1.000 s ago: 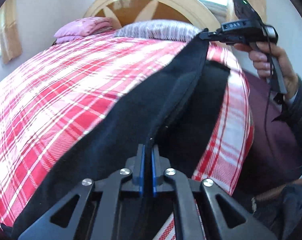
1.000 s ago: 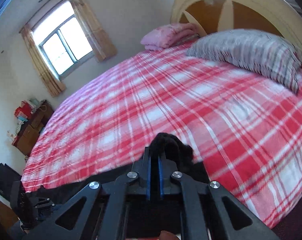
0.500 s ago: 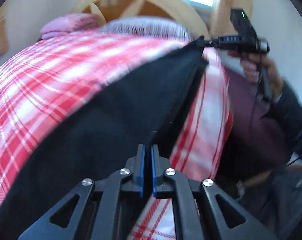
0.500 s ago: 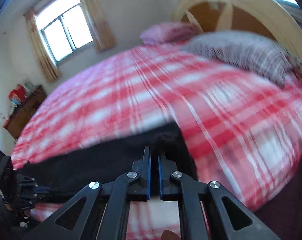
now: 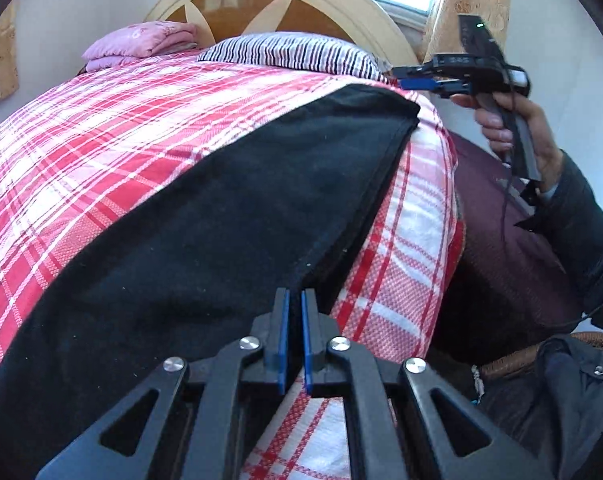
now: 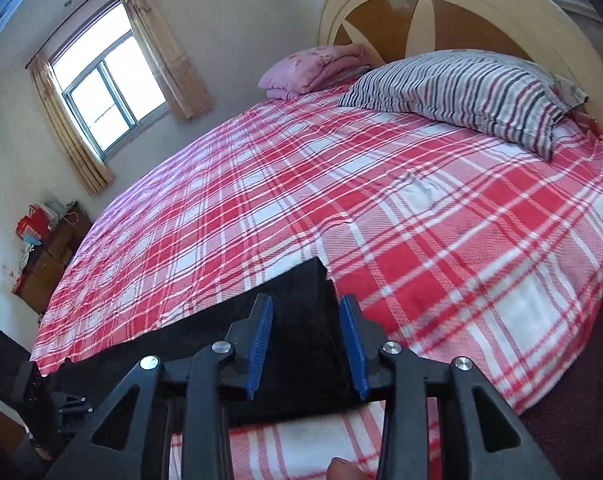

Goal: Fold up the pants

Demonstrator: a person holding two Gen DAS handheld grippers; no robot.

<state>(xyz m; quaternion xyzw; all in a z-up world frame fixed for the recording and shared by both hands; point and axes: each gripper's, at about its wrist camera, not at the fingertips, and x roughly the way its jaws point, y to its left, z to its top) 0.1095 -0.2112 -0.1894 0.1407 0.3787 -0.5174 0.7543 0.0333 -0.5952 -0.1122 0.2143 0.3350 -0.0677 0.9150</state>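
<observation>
1. Lying flat along the near edge of the bed (image 6: pixel 441 216), the black pants (image 5: pixel 229 216) run as a long band from the left gripper (image 5: pixel 292 312) at 6 o'clock in the left wrist view up to their far end near 1 o'clock, below the striped pillow (image 5: pixel 289 54).
2. Left jaws are clenched, with a seam edge of the pants pinched between the blue pads.
3. Right gripper (image 6: pixel 307 344) has its jaws opening; the pants' end (image 6: pixel 301 320) lies between and beneath the pads, but they do not press on it. In the left wrist view the right gripper hangs just above the far corner, clear of the cloth.
4. Risks, as I judge them:
   - The long edge sits close to the mattress side at 3 o'clock; a tug from the clenched left jaws could drag the band over the edge.
   - With one end freed, pulling from the left alone could skew the layers, so the stacked legs slip out of line.
   - Plain dark cloth hides creases; a fold started now may trap a wrinkle.
</observation>
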